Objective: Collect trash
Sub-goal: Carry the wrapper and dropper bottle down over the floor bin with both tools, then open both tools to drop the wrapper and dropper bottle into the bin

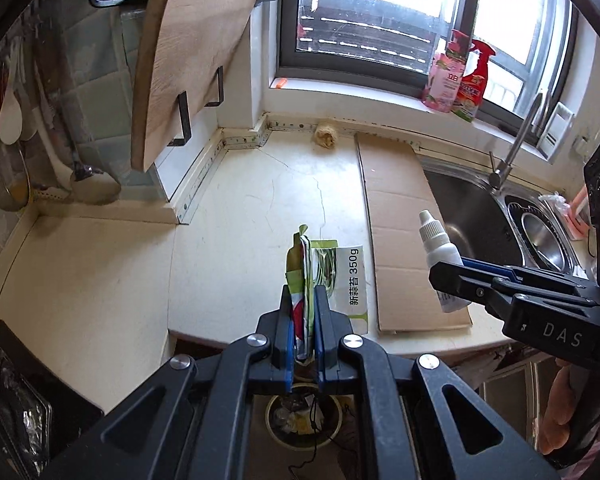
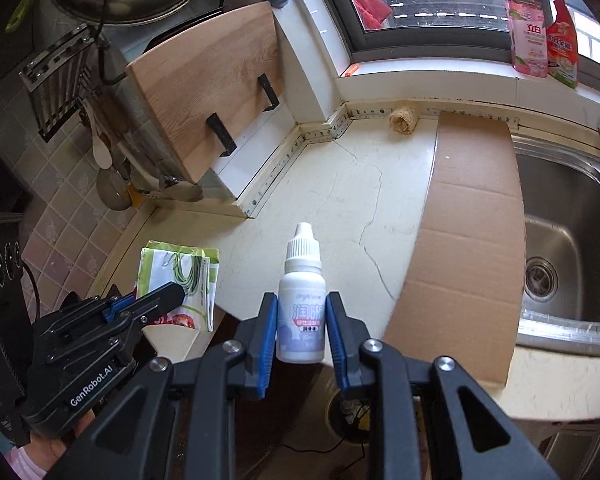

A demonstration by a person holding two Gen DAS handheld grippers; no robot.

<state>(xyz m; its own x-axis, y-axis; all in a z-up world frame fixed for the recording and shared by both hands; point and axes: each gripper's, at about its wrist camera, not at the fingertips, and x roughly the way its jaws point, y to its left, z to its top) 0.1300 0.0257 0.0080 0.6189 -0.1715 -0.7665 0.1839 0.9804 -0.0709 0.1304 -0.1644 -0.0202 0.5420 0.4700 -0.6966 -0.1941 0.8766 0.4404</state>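
Observation:
My left gripper (image 1: pixel 304 300) is shut on a crumpled green-and-white food wrapper (image 1: pixel 340 276), held over the counter's front edge; the wrapper also shows in the right wrist view (image 2: pixel 180 276). My right gripper (image 2: pixel 302 312) is shut on a small white dropper bottle (image 2: pixel 302 300) with a ribbed cap, held upright; it shows at the right of the left wrist view (image 1: pixel 440 252). A round trash bin (image 1: pixel 304 416) with rubbish inside stands on the floor below both grippers, also in the right wrist view (image 2: pixel 350 412).
A flat cardboard sheet (image 2: pixel 472 232) lies on the cream counter (image 2: pixel 332 184) beside a steel sink (image 2: pixel 572 240). A wooden cutting board (image 1: pixel 188 64) leans on a rack at the left. Detergent bottles (image 1: pixel 460 76) stand on the windowsill. A loofah scrubber (image 1: pixel 325 134) lies by the wall.

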